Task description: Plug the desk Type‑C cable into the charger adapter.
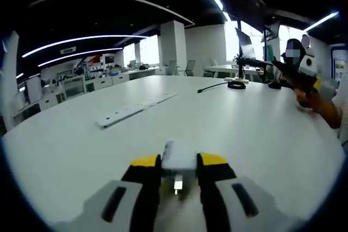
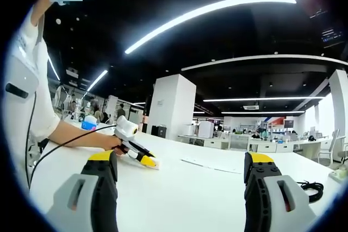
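A small white charger adapter (image 1: 179, 155) is pinched between my left gripper's (image 1: 179, 162) yellow-tipped jaws, low over the white table (image 1: 255, 134). The black Type-C cable (image 1: 213, 87) lies far across the table, running to a coil (image 1: 236, 85); part of that coil (image 2: 311, 186) lies by the right jaw in the right gripper view. My right gripper (image 2: 180, 162) stands wide open with nothing between its jaws. It also appears at the far right, in a hand (image 1: 302, 75). The left gripper (image 2: 134, 146) with the adapter (image 2: 153, 163) rests on the table, held by a hand.
A long white power strip (image 1: 135, 110) lies mid-table, also seen as a flat strip (image 2: 211, 164). A person's sleeve and body (image 2: 24, 91) stand at the left, with a thin black cord (image 2: 62, 146) trailing over the table. Office desks and a pillar (image 2: 170, 107) stand beyond.
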A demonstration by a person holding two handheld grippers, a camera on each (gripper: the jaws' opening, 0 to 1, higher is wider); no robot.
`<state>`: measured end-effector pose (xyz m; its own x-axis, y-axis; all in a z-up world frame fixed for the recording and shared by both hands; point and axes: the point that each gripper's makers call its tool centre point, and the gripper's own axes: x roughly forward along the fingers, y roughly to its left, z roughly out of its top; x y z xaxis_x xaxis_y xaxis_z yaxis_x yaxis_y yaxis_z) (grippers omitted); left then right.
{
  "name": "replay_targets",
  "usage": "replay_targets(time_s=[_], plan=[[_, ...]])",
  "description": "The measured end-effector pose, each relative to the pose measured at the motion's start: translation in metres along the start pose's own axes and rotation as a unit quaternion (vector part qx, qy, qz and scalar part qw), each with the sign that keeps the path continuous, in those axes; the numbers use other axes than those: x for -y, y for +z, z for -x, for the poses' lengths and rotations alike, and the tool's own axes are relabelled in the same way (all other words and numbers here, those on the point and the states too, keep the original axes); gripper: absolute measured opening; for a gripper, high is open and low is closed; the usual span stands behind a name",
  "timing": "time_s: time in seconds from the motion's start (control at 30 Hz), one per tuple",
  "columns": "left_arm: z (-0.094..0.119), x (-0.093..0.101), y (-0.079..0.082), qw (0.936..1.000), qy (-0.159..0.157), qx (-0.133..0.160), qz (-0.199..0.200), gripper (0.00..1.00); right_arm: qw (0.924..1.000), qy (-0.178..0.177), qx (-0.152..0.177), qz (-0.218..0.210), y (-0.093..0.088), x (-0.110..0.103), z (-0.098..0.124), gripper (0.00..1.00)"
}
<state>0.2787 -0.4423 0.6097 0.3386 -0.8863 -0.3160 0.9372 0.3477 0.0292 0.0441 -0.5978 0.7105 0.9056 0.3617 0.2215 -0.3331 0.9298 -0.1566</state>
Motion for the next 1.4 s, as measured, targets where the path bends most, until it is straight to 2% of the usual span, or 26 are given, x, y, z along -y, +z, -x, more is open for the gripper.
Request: replay_targets(time_s=[0.53, 0.97, 1.4], plan=[[0.011, 0.021, -0.004, 0.9995, -0.013, -0.022, -0.017, 0.26, 1.0000, 0.001, 0.008, 0.004, 0.006, -0.003, 0.001, 0.98], [0.023, 0.041, -0.008, 0.9991, -0.026, -0.027, -0.020, 0.26, 1.0000, 0.007, 0.006, 0.003, 0.004, -0.006, 0.000, 0.98], [0.030, 0.051, -0.010, 0.9991, -0.029, -0.023, -0.019, 0.26, 1.0000, 0.007, 0.005, 0.005, 0.004, -0.005, 0.000, 0.98]])
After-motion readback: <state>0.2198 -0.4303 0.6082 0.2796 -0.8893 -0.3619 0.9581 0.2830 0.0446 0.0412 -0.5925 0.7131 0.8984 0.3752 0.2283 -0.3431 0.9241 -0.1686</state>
